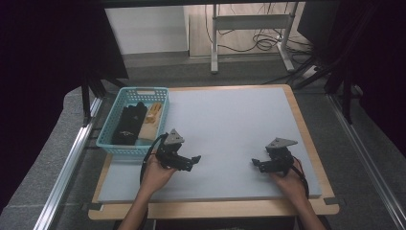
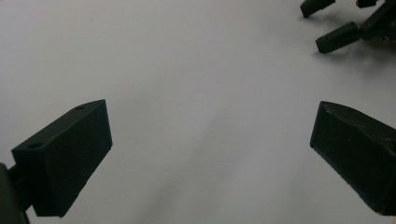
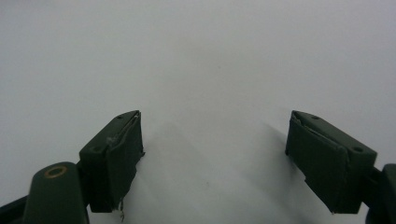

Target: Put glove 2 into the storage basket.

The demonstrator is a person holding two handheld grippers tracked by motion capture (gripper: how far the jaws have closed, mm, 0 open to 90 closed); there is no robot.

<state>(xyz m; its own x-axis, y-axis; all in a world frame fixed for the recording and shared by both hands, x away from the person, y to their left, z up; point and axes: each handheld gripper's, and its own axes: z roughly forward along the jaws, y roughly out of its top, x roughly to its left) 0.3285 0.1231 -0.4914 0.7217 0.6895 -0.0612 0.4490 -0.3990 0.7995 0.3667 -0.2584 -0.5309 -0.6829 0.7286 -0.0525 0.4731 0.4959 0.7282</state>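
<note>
The room is dark at both sides, and behind the table there is a grey floor with the metal legs of a desk and loose cables. The table has a wooden edge, and a pale grey mat covers almost all of it. The mat is bare in the middle.

At the far left corner of the mat stands a turquoise basket. Inside it lie a black object and a light tan object side by side; what they are cannot be told.

The left gripper is held just beside the near right corner of the basket, not touching it, and it points toward the middle of the mat. In the left gripper view its jaws stand wide apart with nothing between them, and the right gripper is seen in the upper right corner. The right gripper is held over the near right part of the mat, well apart from the basket, pointing to the left one. In the right gripper view the jaws are also wide apart and hold nothing.
</note>
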